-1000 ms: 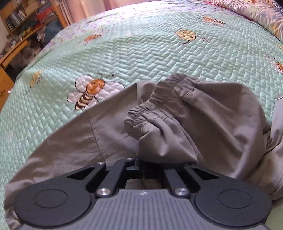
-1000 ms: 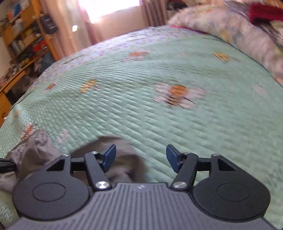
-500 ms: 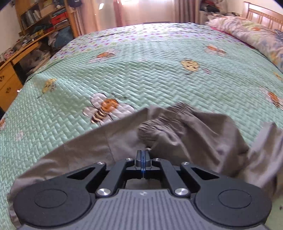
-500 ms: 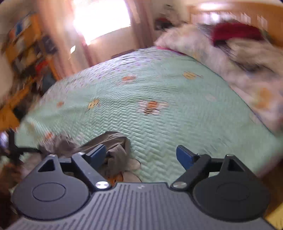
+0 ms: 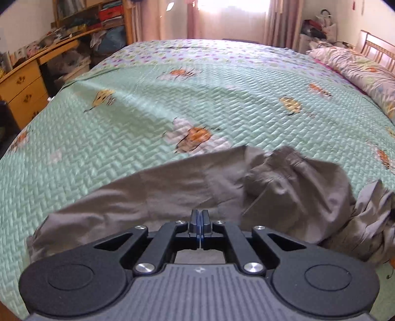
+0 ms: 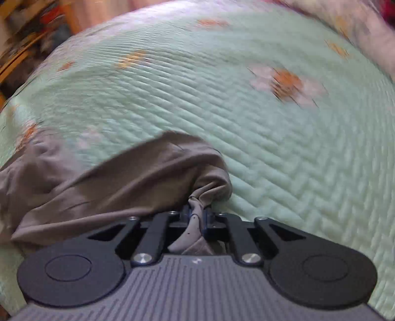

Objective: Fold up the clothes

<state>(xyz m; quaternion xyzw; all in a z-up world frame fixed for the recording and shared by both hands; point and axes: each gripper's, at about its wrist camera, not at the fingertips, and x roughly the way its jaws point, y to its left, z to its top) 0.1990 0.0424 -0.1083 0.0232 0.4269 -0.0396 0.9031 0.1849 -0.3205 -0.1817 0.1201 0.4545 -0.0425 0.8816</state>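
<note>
Grey trousers (image 5: pixel 284 187) lie crumpled across the near part of a green quilted bedspread (image 5: pixel 148 135) printed with bees. My left gripper (image 5: pixel 198 217) hovers over the flat grey leg. It is shut, its blue pads meet, and no cloth shows between them. In the right wrist view the same trousers (image 6: pixel 111 187) stretch off to the left. My right gripper (image 6: pixel 198 214) is closing its jaws on a bunched fold of that fabric, and the pinched cloth trails back between the fingers. This view is blurred by motion.
A wooden desk with drawers (image 5: pixel 22 91) and cluttered shelves (image 5: pixel 93 14) stand left of the bed. A floral pillow (image 5: pixel 358 71) lies at the far right by the headboard. Curtains (image 5: pixel 279 19) hang at the far wall. Bare bedspread (image 6: pixel 271 148) spreads beyond the trousers.
The left gripper has drawn up and back; the bunched waistband that covered its tips now lies ahead on the bed. The right gripper went from wide open to closed on a fold of the trousers.
</note>
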